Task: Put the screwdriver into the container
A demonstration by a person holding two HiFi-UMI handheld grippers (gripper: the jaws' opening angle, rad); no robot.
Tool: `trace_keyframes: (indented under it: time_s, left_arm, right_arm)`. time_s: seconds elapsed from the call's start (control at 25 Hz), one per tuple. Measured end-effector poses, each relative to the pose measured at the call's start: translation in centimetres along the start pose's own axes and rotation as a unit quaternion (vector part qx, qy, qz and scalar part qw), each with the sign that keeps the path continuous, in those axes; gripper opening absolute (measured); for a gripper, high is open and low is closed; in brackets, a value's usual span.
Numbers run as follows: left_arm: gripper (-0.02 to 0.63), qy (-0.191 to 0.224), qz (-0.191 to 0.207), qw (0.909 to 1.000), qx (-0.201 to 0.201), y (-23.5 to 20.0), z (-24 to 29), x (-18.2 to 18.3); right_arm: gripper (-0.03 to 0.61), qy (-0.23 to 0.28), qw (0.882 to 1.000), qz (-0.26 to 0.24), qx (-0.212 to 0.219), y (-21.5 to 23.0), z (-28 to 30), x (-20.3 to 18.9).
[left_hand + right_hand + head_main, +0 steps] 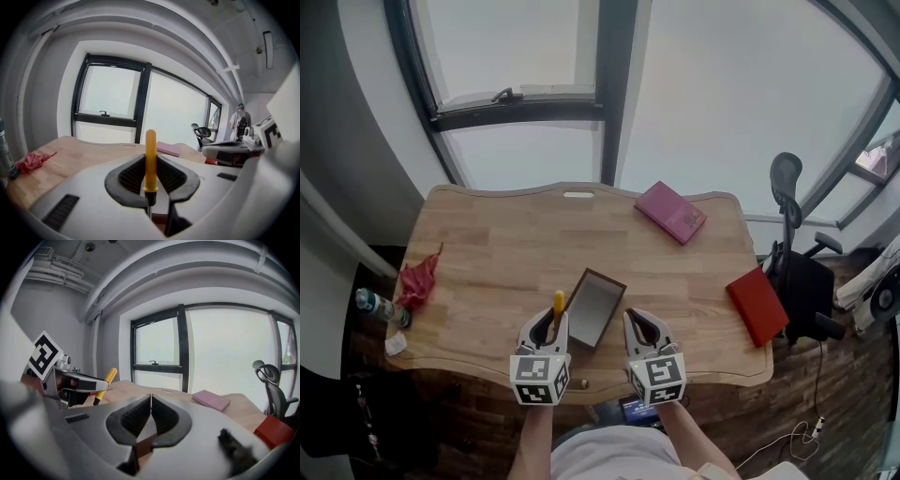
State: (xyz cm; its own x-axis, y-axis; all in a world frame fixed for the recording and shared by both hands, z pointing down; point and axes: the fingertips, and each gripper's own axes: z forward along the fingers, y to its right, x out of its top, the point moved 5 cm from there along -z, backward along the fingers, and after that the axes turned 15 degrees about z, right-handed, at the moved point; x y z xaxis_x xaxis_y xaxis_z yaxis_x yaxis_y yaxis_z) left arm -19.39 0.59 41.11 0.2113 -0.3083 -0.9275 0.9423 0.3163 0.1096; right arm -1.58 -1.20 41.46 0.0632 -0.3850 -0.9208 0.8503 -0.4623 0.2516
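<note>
Screwdriver [558, 304] [150, 157]: clamped in the left gripper, yellow handle poking out past the pads and away from the person, dark shaft end back toward the gripper body. It's over the near part of the table, just left of the container.
Left gripper [553, 323] [151, 161]: jaws squeezed onto the screwdriver handle, one ribbed pad on each side.
Right gripper [636, 321] [151, 401]: jaws pressed together at the tips with nothing in them, sitting just right of the container.
Container [595, 307]: open brown box with a grey inside, lying at an angle between the two grippers. Looks empty from the head view.
Table [497, 253]: light wood with a wavy far edge.
Red cloth [419, 279]: crumpled at the left edge, with a bottle [380, 307] just beside it.
Red book [757, 306]: flat on the right edge.
Pink book [670, 212] [212, 400]: far right corner, well apart from the container.
Office chair [792, 244]: black, off the right side.
Window [525, 56]: big, dark-framed, behind the table.
</note>
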Motion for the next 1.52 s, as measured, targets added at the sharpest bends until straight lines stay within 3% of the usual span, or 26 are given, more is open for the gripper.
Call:
trace_keyframes:
  time_s: [1.52]
  left_arm:
    - [0.080, -0.074, -0.024, 0.9945, -0.070, 1.3, 7.7, -2.8]
  right_arm:
    - [0.032, -0.043, 0.998, 0.045, -0.026, 4.4, 4.2, -2.1]
